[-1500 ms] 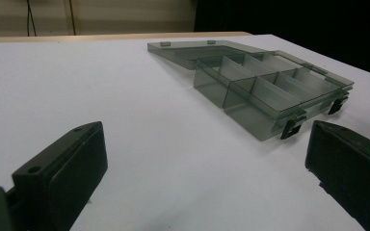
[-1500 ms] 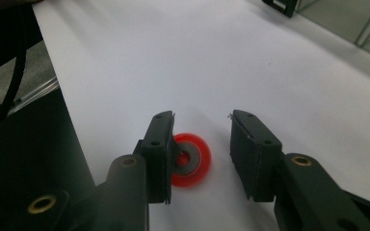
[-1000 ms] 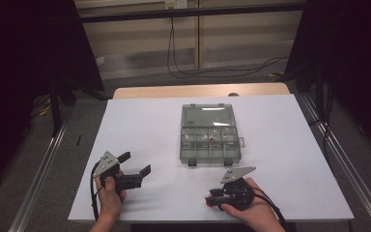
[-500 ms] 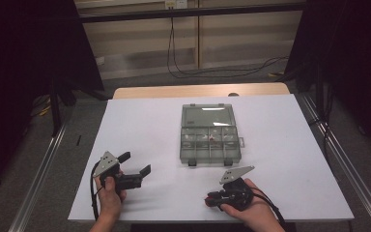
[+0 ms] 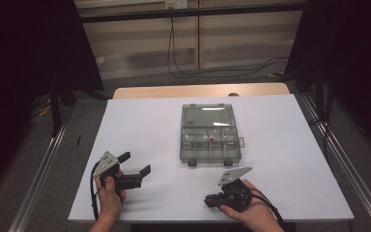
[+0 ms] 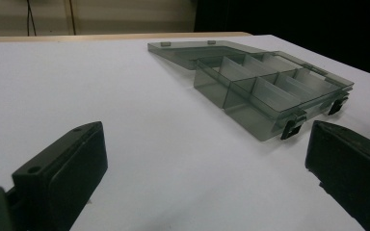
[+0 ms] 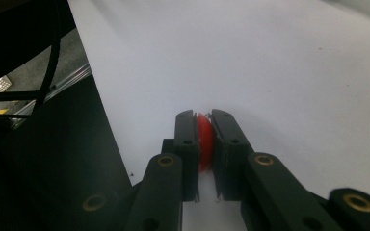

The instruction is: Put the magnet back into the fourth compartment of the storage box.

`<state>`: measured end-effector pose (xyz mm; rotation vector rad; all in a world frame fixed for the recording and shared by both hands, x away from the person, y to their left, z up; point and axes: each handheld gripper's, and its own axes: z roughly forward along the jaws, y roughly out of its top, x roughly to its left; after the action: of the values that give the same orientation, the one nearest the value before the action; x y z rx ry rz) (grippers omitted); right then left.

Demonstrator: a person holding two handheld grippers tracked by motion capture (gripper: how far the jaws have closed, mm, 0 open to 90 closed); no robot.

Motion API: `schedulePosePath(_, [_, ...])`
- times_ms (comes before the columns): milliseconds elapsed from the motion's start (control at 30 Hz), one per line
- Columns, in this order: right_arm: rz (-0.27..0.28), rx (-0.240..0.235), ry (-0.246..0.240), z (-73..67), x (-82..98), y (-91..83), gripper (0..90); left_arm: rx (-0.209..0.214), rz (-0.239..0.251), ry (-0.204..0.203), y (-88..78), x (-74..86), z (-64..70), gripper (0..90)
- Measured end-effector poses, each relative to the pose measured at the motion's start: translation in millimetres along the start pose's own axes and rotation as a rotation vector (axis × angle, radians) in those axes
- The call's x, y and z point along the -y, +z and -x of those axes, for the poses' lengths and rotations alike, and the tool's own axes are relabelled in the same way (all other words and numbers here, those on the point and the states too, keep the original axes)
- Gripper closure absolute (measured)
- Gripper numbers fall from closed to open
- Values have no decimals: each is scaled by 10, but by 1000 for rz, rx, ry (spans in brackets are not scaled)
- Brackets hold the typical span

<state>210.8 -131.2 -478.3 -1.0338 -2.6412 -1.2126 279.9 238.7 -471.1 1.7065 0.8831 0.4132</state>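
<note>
My right gripper (image 5: 208, 200) lies low over the white table near its front edge, pointing left. In the right gripper view its jaws (image 7: 203, 119) have just been closing and now pinch a small red piece (image 7: 204, 140) between the pads. My left gripper (image 5: 135, 163) is held at the front left, open wide with nothing between its jaws (image 6: 201, 139). It points toward a smoky grey compartment box (image 5: 187, 145) with its lid folded open; the box (image 6: 241, 113) stands a short way beyond it.
The white table top (image 5: 280, 145) has its front edge just under both hands. A few tiny parts (image 5: 213, 138) lie in the box's compartments. A wooden table edge (image 5: 149, 92) and cables (image 5: 183, 58) lie behind; metal rails run along both sides.
</note>
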Motion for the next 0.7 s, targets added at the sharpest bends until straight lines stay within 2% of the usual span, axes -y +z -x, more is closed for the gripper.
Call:
schedulePosePath(333, [1, 24, -11, -11, -11, -17, 830, 3, -2, 3, -2, 0, -2, 9])
schedulePosePath(700, [27, 37, -8, 6, -25, -73, 831, -2, 1, 1, 0, 0, 3, 9])
